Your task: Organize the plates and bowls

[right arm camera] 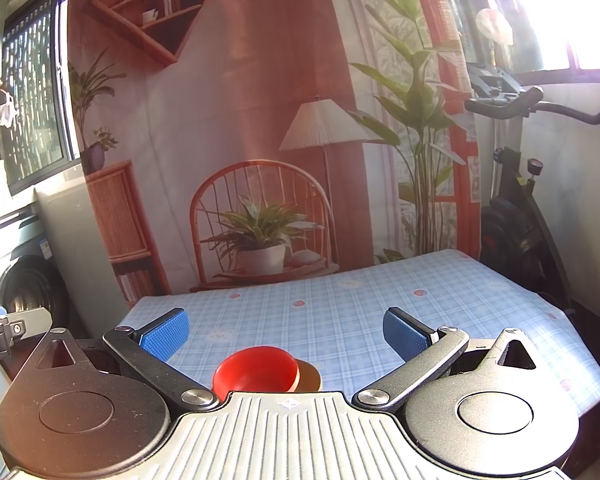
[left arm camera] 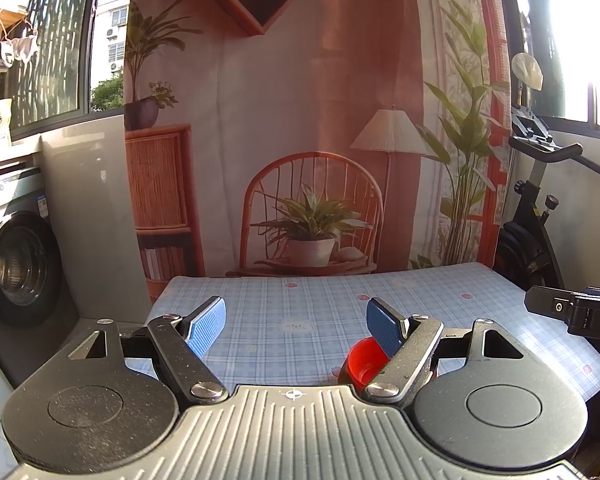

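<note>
Red bowl [right arm camera: 256, 368] sits on the checked tablecloth [right arm camera: 340, 320] below both gaping, empty tongs [right arm camera: 286, 336].

The left gripper [left arm camera: 296, 324] has two black metal arms with silver round screws at the joints and blue pads [left arm camera: 208, 330] with a fine grid texture. Its grey base is ribbed, with a small crosshair mark and two round black discs. The right gripper [right arm camera: 286, 334] looks the same, with blue textured pads [right arm camera: 166, 336].
</note>
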Available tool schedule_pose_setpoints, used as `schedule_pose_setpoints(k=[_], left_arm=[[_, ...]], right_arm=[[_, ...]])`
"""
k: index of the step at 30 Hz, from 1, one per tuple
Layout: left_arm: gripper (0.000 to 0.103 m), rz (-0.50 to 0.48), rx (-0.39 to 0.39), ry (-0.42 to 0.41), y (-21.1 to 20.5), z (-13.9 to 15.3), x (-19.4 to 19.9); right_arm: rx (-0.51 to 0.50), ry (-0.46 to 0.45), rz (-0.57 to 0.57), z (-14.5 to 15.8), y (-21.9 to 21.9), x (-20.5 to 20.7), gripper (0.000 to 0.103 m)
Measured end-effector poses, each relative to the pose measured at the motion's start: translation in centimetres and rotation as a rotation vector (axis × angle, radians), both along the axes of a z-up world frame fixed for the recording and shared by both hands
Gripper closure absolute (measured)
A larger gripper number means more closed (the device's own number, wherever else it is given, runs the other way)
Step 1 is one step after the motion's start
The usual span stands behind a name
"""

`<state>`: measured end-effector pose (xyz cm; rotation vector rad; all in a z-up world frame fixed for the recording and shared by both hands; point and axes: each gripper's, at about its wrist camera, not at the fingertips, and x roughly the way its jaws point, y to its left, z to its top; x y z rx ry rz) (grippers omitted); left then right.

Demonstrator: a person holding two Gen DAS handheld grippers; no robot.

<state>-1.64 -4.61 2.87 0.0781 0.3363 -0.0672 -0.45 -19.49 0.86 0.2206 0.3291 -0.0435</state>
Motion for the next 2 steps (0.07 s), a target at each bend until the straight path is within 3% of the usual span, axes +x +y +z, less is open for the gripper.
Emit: schedule_pose_setpoints(k=[2], left_arm=[[0.023, -0.001, 0.000, -0.001, -0.02, 0.01, -0.02]], right_arm=[[0.000, 0.000, 0.000, -0.01, 0.06, 0.00, 0.000]])
